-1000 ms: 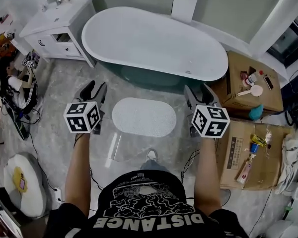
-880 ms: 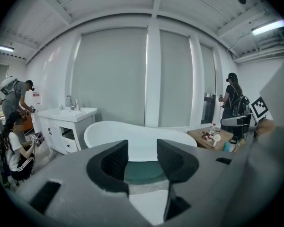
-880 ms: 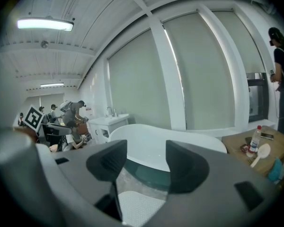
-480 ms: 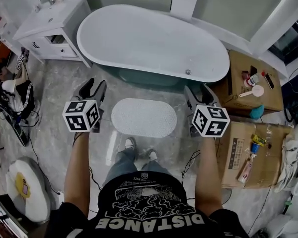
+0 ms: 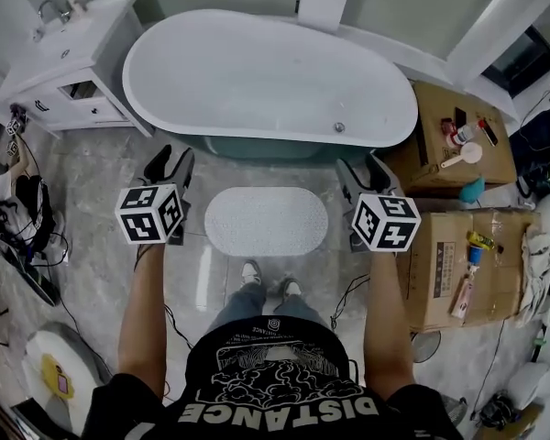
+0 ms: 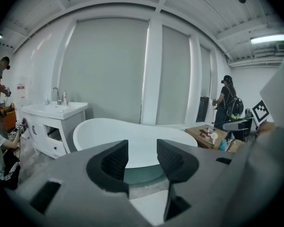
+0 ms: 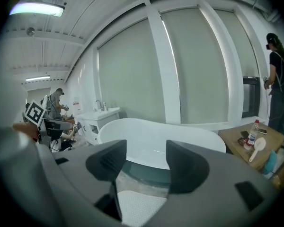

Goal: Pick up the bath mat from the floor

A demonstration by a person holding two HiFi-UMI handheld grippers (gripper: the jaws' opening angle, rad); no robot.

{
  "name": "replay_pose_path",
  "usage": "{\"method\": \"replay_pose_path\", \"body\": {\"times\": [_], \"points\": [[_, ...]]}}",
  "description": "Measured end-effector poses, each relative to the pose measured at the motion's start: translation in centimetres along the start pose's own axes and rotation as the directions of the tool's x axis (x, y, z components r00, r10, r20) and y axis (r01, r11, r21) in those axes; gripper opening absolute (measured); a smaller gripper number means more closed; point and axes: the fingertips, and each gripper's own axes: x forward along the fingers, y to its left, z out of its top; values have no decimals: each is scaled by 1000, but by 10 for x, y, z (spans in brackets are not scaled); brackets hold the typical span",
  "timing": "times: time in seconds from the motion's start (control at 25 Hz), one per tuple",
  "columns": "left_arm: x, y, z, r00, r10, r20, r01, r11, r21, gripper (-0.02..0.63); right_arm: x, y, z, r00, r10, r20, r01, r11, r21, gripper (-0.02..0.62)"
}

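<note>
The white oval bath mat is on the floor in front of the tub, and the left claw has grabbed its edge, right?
Not quite. The bath mat does lie on the floor in front of the bathtub, but the left claw holds nothing: the left gripper view shows its jaws apart, with nothing between them.

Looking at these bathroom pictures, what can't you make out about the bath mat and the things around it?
1. Bath mat: each gripper view shows only a corner; the left gripper and right gripper bodies cover the rest.
2. Mat's underside: faces the floor, unseen in every view.
3. Bottles on the cardboard box: head view, labels too small to read.
4. Person's legs: head view, mostly behind their own torso.
</note>
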Motion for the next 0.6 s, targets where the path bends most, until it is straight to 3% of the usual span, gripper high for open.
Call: {"method": "replay_pose_path", "body": {"times": [0.2, 0.6], "points": [[20, 29, -20, 999, -30, -34, 29, 999, -28, 206, 22, 9, -22, 997, -35, -62, 36, 999, 3, 276], [60, 66, -99, 986, -65, -154, 57, 997, -56, 222, 56, 10, -97, 975, -72, -208, 75, 997, 3, 278]]}}
